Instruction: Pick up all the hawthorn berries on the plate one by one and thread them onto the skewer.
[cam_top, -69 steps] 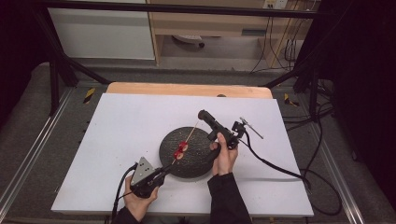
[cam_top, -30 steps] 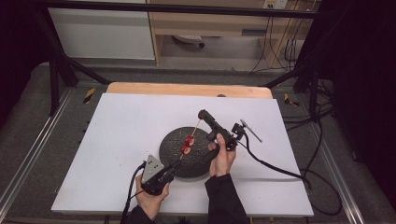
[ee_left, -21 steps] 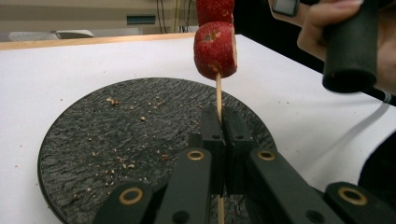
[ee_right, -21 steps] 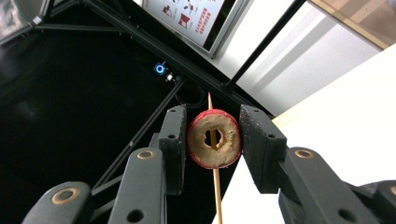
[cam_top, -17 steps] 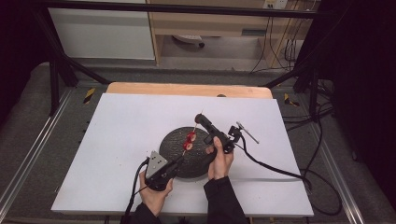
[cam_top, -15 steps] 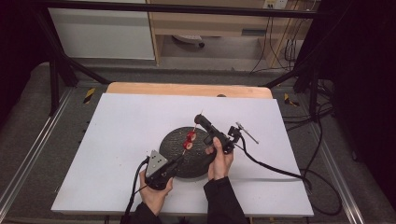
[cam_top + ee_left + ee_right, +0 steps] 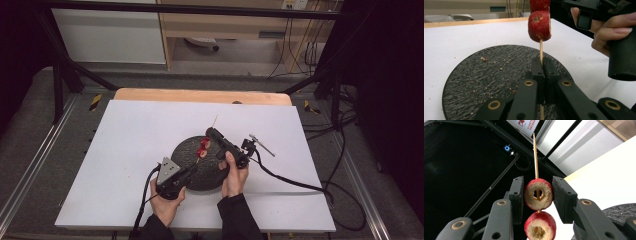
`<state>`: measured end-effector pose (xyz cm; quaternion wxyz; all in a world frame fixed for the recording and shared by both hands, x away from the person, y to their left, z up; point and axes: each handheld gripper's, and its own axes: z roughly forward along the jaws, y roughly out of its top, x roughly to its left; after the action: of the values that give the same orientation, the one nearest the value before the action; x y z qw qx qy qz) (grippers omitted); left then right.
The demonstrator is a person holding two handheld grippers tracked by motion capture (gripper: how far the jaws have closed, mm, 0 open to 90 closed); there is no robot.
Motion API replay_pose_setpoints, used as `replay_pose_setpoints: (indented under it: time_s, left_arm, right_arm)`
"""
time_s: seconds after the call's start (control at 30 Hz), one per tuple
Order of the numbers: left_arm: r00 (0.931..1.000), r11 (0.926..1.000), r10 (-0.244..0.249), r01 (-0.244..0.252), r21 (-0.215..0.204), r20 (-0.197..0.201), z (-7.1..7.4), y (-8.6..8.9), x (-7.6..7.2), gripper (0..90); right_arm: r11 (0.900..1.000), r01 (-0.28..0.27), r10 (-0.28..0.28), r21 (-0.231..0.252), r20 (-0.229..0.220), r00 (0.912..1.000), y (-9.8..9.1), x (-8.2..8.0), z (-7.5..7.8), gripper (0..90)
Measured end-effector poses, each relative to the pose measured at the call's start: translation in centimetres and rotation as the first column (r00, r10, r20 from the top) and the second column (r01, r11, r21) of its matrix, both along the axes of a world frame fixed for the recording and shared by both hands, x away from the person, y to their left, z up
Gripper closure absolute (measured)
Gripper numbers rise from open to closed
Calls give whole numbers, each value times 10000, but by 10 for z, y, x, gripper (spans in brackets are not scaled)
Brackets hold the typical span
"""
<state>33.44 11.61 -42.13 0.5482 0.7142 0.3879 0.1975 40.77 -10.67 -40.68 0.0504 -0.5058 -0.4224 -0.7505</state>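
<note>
Skewer [image 7: 540,51] stood over the slate plate [image 7: 486,72], lower end clamped in left hand-held gripper [image 7: 544,75] to steady it | right hand-held gripper [image 7: 538,195] squeezed upper fruit slice [image 7: 538,194], likely to slide it | plate rim near, bare tabletop [image 7: 130,130] beyond plate

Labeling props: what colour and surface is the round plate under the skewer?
Dark grey to black, rough slate-like texture, a few crumbs on the plate. Left gripper view shows it best.

Red strawberry slices [image 7: 538,194] with pale tan cores, light wooden skewer [image 7: 540,50], dark grey textured slate plate [image 7: 486,75] with crumb specks, white table cover [image 7: 140,130], black left gripper [image 7: 543,72], black right gripper [image 7: 538,195]
</note>
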Motion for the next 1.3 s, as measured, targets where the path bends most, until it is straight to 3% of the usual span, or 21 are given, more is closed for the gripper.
replay_pose_setpoints:
  time_s: [0.33, 0.67, 0.7, 0.73, 0.77, 0.8, 0.83, 0.87, 0.9, 0.93, 0.97, 1.0, 1.03, 1.07, 1.1, 1.13, 1.17, 1.2, 1.23, 1.27, 1.3]
  left_arm:
    - [9998, 9999, -70, 72, 103, -200, 0, 9, 1, 884]
    - [9991, 9991, -60, 77, 407, -428, -1, 22, 3, 884]
    - [9987, 9989, -107, 128, 440, -492, -1, 25, 3, 884]
    - [9987, 9989, -107, 128, 440, -492, -1, 25, 3, 884]
    - [9982, 9988, -131, 158, 467, -590, -1, 27, 4, 884]
    - [9982, 9988, -131, 158, 467, -590, -1, 27, 4, 884]
    - [9977, 9985, -160, 193, 509, -659, -1, 30, 4, 884]
    - [9977, 9985, -160, 193, 509, -659, -1, 30, 4, 883]
    - [9966, 9979, -204, 252, 595, -800, -1, 33, 6, 883]
    - [9966, 9979, -204, 252, 595, -800, -1, 33, 6, 883]
    - [9961, 9979, -220, 270, 583, -860, -2, 35, 7, 883]
    - [9961, 9979, -220, 270, 583, -860, -2, 35, 7, 883]
    - [9958, 9975, -219, 277, 654, -884, -1, 38, 7, 883]
    - [9958, 9975, -219, 277, 654, -884, -1, 38, 7, 883]
    - [9950, 9969, -317, 384, 690, -950, -1, 40, 8, 883]
    - [9950, 9969, -317, 384, 690, -950, -1, 40, 8, 883]
    - [9948, 9962, -334, 408, 767, -961, 0, 42, 8, 883]
    - [9948, 9962, -334, 408, 767, -961, 0, 42, 8, 883]
    - [9943, 9961, -380, 457, 759, -996, 1, 44, 8, 883]
    - [9943, 9961, -380, 457, 759, -996, 1, 44, 8, 883]
    - [9940, 9955, -400, 484, 819, -1017, 2, 46, 9, 883]
  right_arm:
    - [9931, -75, 105, -1171, 252, 9996, -6, 0, 7, 530]
    - [9378, -371, 586, -3453, 521, 9969, -21, 0, 12, 255]
    - [9203, -512, 774, -3879, 523, 9956, -25, 0, 10, 193]
    - [9203, -512, 774, -3879, 523, 9956, -25, 0, 10, 193]
    - [9009, -659, 943, -4290, 453, 9945, -29, 0, 9, 140]
    - [9009, -659, 943, -4290, 453, 9945, -29, 0, 9, 140]
    - [8814, -833, 1159, -4649, 419, 9924, -33, 0, 7, 110]
    - [8814, -833, 1159, -4649, 419, 9924, -33, 0, 7, 110]
    - [8592, -974, 1287, -5023, 279, 9913, -38, 0, 5, 79]
    - [8592, -974, 1287, -5023, 279, 9913, -38, 0, 5, 79]
    - [8400, -1101, 1445, -5312, 234, 9892, -43, 0, 2, 62]
    - [8400, -1101, 1445, -5312, 234, 9892, -43, 0, 2, 62]
    - [8226, -1287, 1604, -5538, 89, 9870, -47, -1, 0, 45]
    - [8226, -1287, 1604, -5538, 89, 9870, -47, -1, 0, 45]
    - [7984, -1465, 1798, -5840, -9, 9837, -51, -2, -2, 23]
    - [7984, -1465, 1798, -5840, -9, 9837, -51, -2, -2, 23]
    - [7713, -1587, 1994, -6163, -28, 9799, -57, -3, -4, 17]
    - [7713, -1587, 1994, -6163, -28, 9799, -57, -3, -4, 17]
    - [7417, -1602, 2063, -6514, -57, 9785, -63, -4, -7, 14]
    - [7417, -1602, 2063, -6514, -57, 9785, -63, -4, -7, 14]
    - [7097, -1663, 2146, -6846, -147, 9766, -69, -6, -10, 13]
